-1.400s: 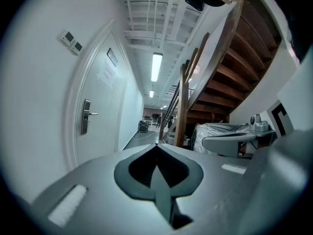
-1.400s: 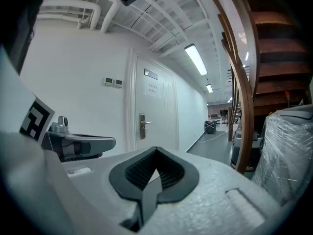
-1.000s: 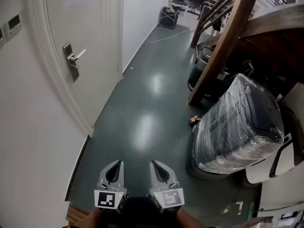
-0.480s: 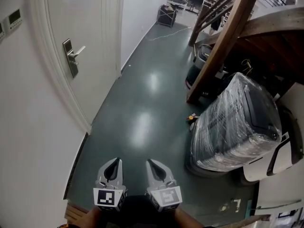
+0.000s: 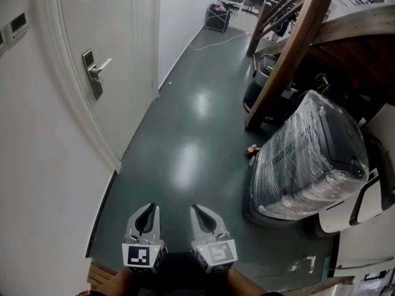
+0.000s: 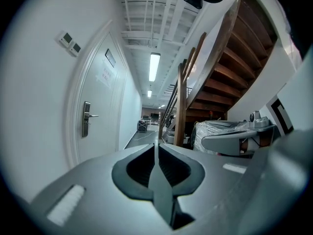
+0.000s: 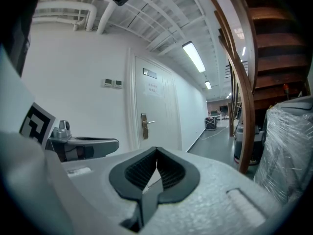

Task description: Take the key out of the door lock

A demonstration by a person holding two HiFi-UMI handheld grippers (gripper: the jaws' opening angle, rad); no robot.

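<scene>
Key is too small to see at the silver metal lock plate (image 5: 92,79) on the white panelled door (image 5: 126,42); expect it light, stiff, slippery; pinch its flat head; your left gripper (image 5: 150,209) and right gripper (image 5: 199,210) are both closed, empty.

Same door (image 5: 123,39) in all three views

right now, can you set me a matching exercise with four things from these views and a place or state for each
Things
1. door handle
2. plastic-wrapped machine
3. wooden stair beam
4. left hand-held gripper

Places or states
A. shut, holding nothing
B. on the white door at the left
C. slanting across the upper right
D. standing on the floor at the right

Pairs: 1-B, 2-D, 3-C, 4-A
</scene>
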